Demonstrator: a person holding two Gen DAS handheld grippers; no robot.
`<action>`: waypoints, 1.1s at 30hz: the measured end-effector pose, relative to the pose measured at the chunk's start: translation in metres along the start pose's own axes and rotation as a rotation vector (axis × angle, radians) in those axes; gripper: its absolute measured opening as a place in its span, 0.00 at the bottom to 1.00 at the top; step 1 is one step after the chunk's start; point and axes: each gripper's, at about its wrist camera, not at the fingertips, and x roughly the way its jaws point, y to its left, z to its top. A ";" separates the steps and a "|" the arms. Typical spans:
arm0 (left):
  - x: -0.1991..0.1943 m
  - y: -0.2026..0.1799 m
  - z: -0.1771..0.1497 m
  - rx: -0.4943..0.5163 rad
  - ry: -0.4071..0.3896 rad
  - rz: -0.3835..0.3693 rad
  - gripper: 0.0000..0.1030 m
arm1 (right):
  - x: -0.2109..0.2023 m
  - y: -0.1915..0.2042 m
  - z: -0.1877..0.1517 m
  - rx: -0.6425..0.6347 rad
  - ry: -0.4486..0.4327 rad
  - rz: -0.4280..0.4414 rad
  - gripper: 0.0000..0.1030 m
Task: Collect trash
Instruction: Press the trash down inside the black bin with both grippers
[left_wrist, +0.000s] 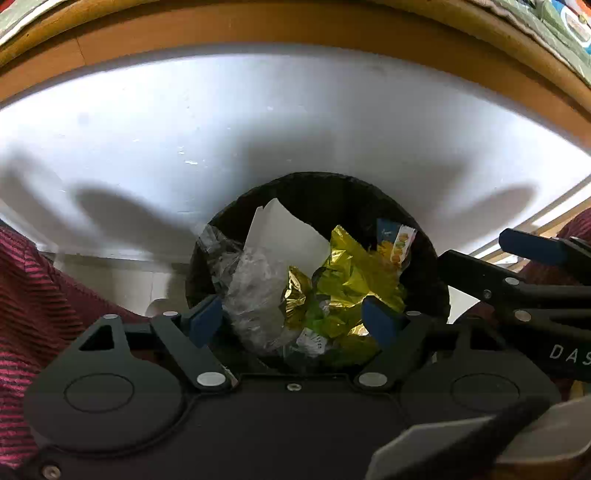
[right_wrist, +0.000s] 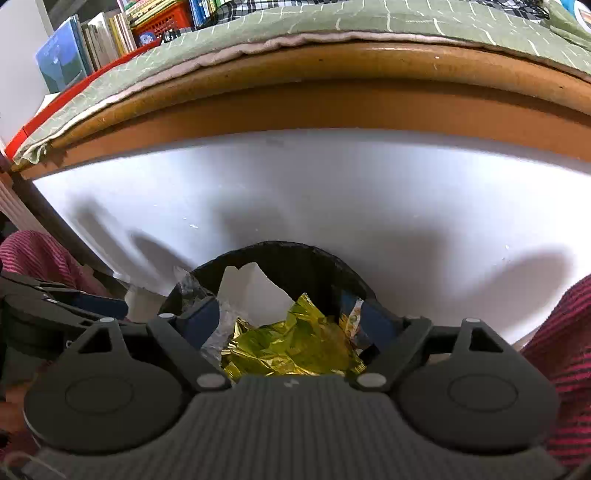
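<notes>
A round black bin (left_wrist: 424, 258) sits right under both grippers, packed with trash: a white paper sheet (left_wrist: 284, 232), crumpled clear plastic (left_wrist: 255, 291), a gold foil wrapper (left_wrist: 347, 273) and a printed snack wrapper (left_wrist: 400, 243). My left gripper (left_wrist: 293, 319) hangs open over the bin's mouth, nothing between its blue pads. In the right wrist view, my right gripper (right_wrist: 291, 323) is also open above the gold foil wrapper (right_wrist: 291, 343) and the bin (right_wrist: 288, 254). Its fingers stand wide apart, clear of the foil. The white paper (right_wrist: 251, 288) sticks up behind.
A white tabletop (left_wrist: 258, 122) spreads beyond the bin, ending at a wooden bed frame (right_wrist: 332, 96) with a green cover (right_wrist: 332, 22). Books (right_wrist: 107, 37) stand at far left. A person's maroon striped clothing (left_wrist: 33, 295) flanks both sides. Pale floor (left_wrist: 122, 273) shows left of the bin.
</notes>
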 end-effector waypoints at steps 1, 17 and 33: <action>0.001 0.000 -0.001 0.001 0.003 0.004 0.80 | 0.000 0.000 -0.001 0.000 0.002 -0.001 0.88; 0.006 0.001 -0.006 -0.010 0.026 0.016 0.84 | 0.003 0.002 -0.009 0.007 0.037 0.006 0.89; 0.010 0.001 -0.011 -0.016 0.040 0.021 0.84 | 0.004 0.004 -0.010 0.005 0.045 0.007 0.89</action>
